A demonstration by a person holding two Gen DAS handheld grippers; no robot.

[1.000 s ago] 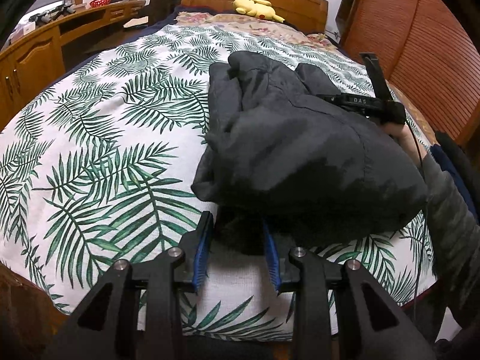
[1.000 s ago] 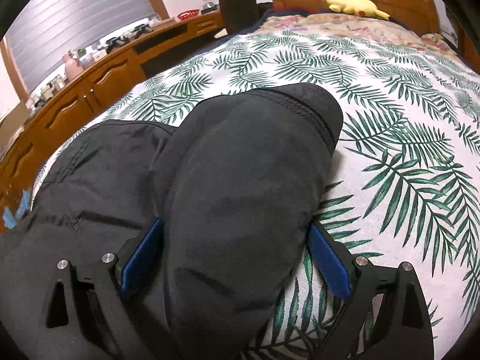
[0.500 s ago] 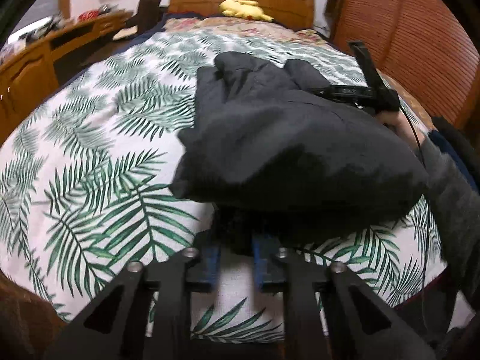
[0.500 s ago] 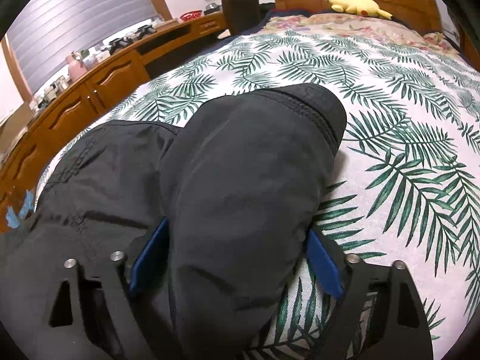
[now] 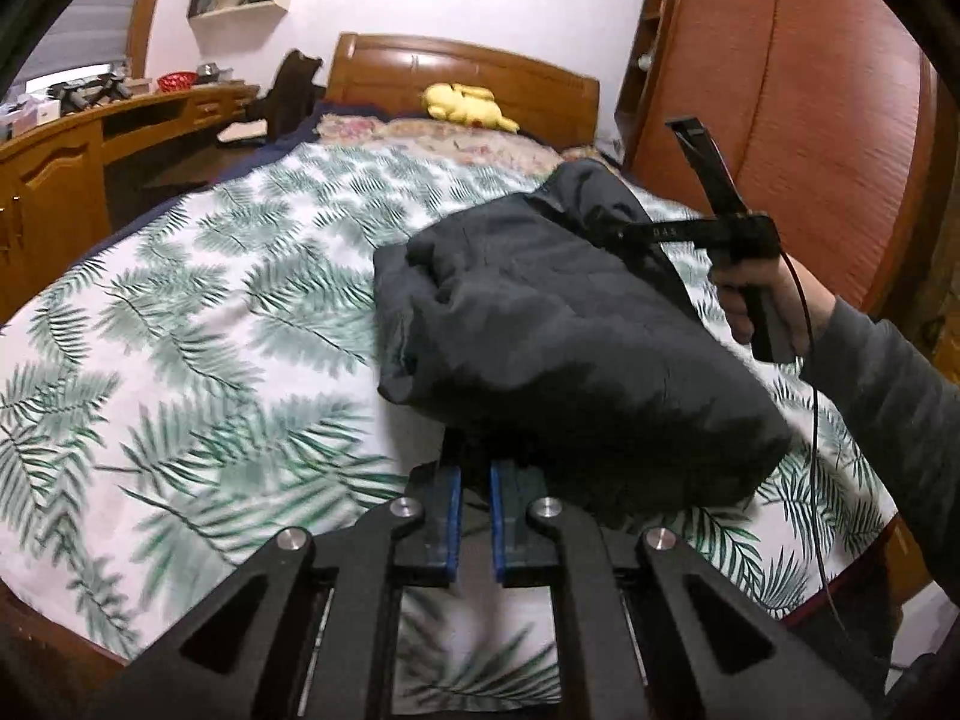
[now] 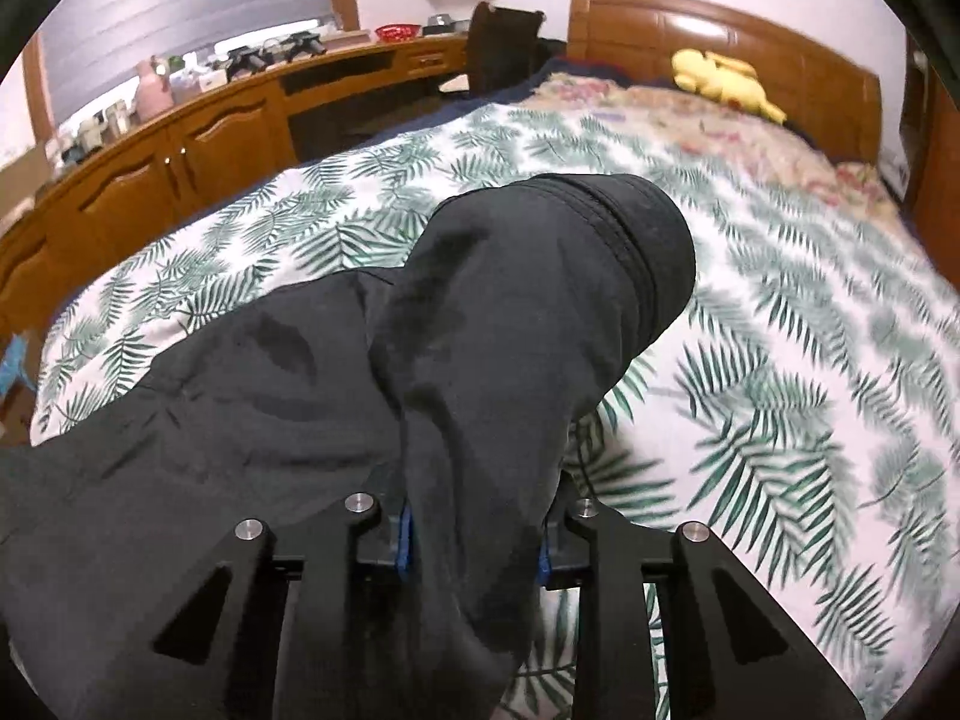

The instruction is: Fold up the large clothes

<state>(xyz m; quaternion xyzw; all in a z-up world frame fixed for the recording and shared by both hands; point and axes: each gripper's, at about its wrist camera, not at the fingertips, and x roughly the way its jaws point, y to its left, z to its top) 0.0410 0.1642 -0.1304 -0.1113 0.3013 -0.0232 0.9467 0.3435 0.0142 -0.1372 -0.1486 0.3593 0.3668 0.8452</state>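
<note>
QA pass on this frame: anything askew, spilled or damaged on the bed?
Nothing damaged or spilled. The dark jacket is bunched in a lump rather than flat, pinched by the left gripper; the right gripper is closing on its sleeve. The bedspread lies smooth.

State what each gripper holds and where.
Left gripper pinches the near lower edge of the dark grey padded jacket; right gripper, jaws closing, squeezes its bunched sleeve.

I log: dark grey jacket; bedspread white with green fern-leaf print; yellow plush toy; reddish-brown wooden headboard; blue gripper pads; red bowl.
</note>
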